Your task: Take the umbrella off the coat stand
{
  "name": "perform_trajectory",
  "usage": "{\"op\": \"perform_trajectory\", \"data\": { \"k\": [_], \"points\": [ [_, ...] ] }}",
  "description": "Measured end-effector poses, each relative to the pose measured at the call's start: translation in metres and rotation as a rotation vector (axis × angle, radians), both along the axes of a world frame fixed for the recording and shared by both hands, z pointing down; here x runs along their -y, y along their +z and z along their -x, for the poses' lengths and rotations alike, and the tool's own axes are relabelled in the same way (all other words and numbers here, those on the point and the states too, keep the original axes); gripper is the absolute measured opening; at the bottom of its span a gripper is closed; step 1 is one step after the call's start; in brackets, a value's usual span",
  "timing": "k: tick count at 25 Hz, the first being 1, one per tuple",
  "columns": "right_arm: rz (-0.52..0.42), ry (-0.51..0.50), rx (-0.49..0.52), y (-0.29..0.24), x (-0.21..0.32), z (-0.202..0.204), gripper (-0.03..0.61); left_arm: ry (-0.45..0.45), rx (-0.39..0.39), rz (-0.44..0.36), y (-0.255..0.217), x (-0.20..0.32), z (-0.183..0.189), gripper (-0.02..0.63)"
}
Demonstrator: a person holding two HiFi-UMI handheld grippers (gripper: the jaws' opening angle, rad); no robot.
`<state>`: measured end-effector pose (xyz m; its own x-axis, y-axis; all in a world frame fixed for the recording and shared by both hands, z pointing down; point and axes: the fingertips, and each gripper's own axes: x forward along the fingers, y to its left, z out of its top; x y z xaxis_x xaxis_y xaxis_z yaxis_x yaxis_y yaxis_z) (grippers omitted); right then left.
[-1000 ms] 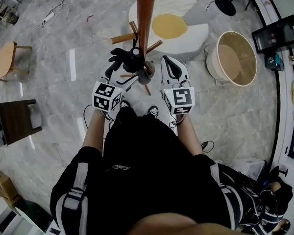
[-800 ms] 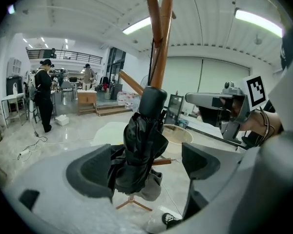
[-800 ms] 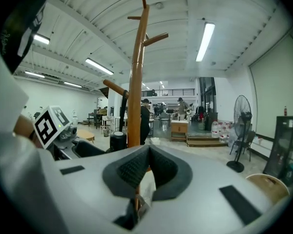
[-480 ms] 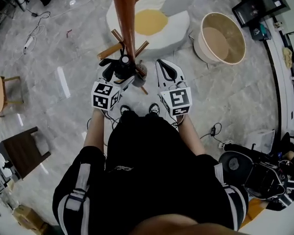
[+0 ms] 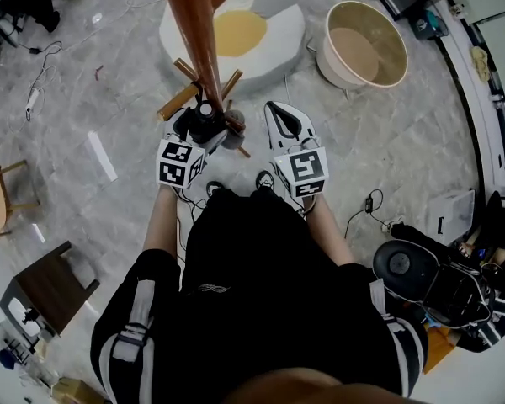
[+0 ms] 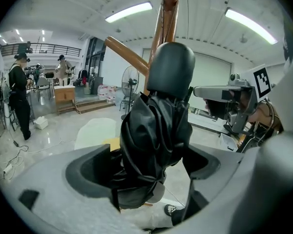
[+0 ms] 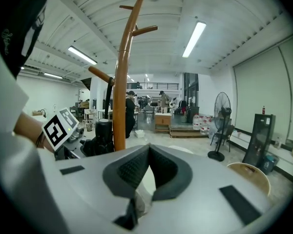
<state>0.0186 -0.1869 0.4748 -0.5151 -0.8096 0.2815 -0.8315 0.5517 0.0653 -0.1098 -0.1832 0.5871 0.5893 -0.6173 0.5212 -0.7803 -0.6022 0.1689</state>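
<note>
A glossy grey marble floor (image 5: 118, 57) spreads out below, with loose cables (image 5: 32, 98) trailing over it. A fried-egg rug (image 5: 278, 49), white with a yellow centre, lies near a round beige tub (image 5: 362, 45). A dark brown side table (image 5: 46, 289) stands at lower left. Strip lights (image 7: 194, 38) line the white ribbed ceiling. A pedestal fan (image 7: 220, 111) stands by a pale wall, and people (image 6: 17, 99) stand farther back.
</note>
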Motion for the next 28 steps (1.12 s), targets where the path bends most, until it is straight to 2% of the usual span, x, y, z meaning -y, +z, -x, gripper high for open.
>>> {"op": "perform_trajectory", "data": {
  "k": [5, 13, 22, 28],
  "points": [
    [0.013, 0.028, -0.009, 0.000, -0.005, -0.003, 0.006, 0.025, 0.011, -0.003, 0.004, 0.002, -0.001, 0.468],
    [0.041, 0.035, -0.017, 0.008, 0.004, -0.023, 0.006, 0.002, 0.010, -0.023, 0.006, 0.022, -0.017, 0.451],
    [0.057, 0.019, -0.024, 0.016, -0.002, -0.024, 0.006, -0.031, 0.038, -0.039, 0.012, 0.021, -0.013, 0.374],
    [0.061, -0.012, -0.025, 0.023, -0.011, -0.018, 0.006, -0.079, 0.015, -0.085, 0.005, 0.014, -0.009, 0.333]
  ]
}}
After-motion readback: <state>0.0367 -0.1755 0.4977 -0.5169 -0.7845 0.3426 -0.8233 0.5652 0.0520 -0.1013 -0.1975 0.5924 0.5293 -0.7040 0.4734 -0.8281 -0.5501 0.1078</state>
